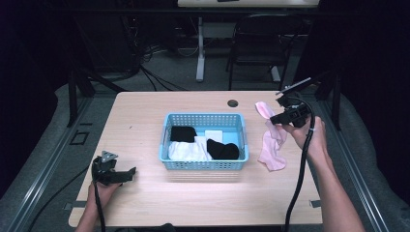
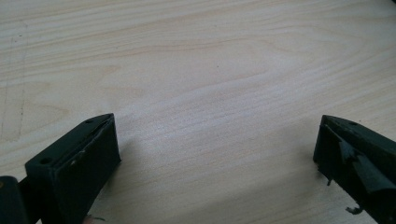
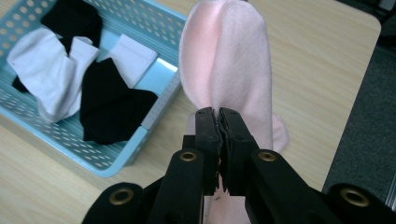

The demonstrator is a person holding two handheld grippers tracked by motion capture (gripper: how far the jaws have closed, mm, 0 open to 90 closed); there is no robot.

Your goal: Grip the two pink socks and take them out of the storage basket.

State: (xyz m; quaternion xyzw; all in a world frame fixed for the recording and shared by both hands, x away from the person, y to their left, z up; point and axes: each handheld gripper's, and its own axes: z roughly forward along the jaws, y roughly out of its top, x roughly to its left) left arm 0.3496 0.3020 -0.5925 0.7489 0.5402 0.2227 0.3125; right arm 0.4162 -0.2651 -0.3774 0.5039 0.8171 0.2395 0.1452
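Soft, matt pink cloth sock [image 3: 233,70] sits pinched in the right gripper [image 3: 219,116], whose black plastic looks dull. Left of it, the perforated blue plastic basket [image 3: 154,112] shines slightly; the desk [image 2: 196,70] beneath is smooth pale wood grain.

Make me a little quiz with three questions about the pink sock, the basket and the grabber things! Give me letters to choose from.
1. Where is the pink sock?
A. inside the basket
B. to the right of the basket, partly lifted off the table
C. under the left gripper

2. What colour is the basket?
A. light blue
B. red
C. yellow

3. How do the left gripper's jaws stand?
A. clamped on a sock
B. shut on nothing
C. wide open over bare wood

Answers:
1. B: in the high view the sock hangs from the right gripper beside the basket, its lower end on the table.
2. A: its holed walls are light blue in the high view and the right gripper view.
3. C: the left gripper view shows the two jaws far apart with just wood between them.
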